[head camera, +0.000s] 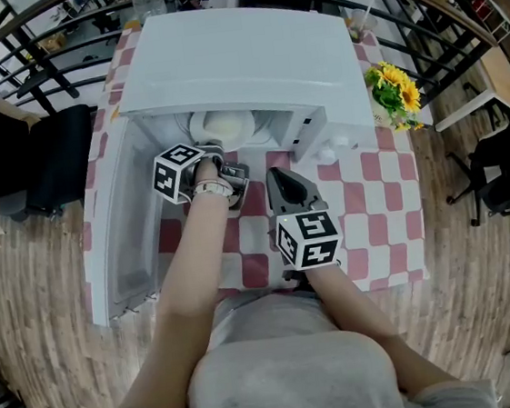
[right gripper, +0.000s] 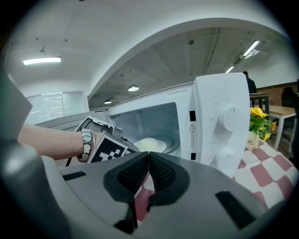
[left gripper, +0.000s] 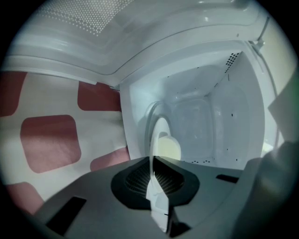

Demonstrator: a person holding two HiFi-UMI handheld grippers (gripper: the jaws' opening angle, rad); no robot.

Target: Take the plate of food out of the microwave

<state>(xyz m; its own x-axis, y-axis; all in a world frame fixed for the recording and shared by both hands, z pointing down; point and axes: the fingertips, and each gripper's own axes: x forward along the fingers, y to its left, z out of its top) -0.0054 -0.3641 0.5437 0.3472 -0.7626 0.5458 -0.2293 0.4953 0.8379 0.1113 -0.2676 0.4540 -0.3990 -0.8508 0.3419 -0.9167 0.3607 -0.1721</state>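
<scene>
The left gripper [head camera: 216,155] is reaching into the mouth of the open microwave [head camera: 248,62]. In its own view its jaws are clamping tight on the near rim of the plate [left gripper: 158,205], which is showing edge-on between the pads. The plate is sitting inside the oven, at 12 o'clock from that gripper in the head view, and the pale food [left gripper: 169,148] is lying heaped on it. The right gripper [right gripper: 148,170] is waiting outside the oven, at about 4 o'clock from the left one, its jaws pressing together on nothing.

The step in hand is looking like the pull-out. One pinch on one edge is carrying a loaded plate, so the far side is likely wanting to droop. Drawing it straight back toward 6 o'clock, level and low over the oven floor, is probably serving better than lifting early. The door [head camera: 128,250] is standing open at 9 o'clock of the opening and the control panel [right gripper: 219,116] is closing off 3 o'clock, so a centred path is mattering. Once the plate is clearing the sill, the right gripper is well placed for opening and taking the rim at 3 o'clock, before the plate is going down on the checked tablecloth [head camera: 376,221].
</scene>
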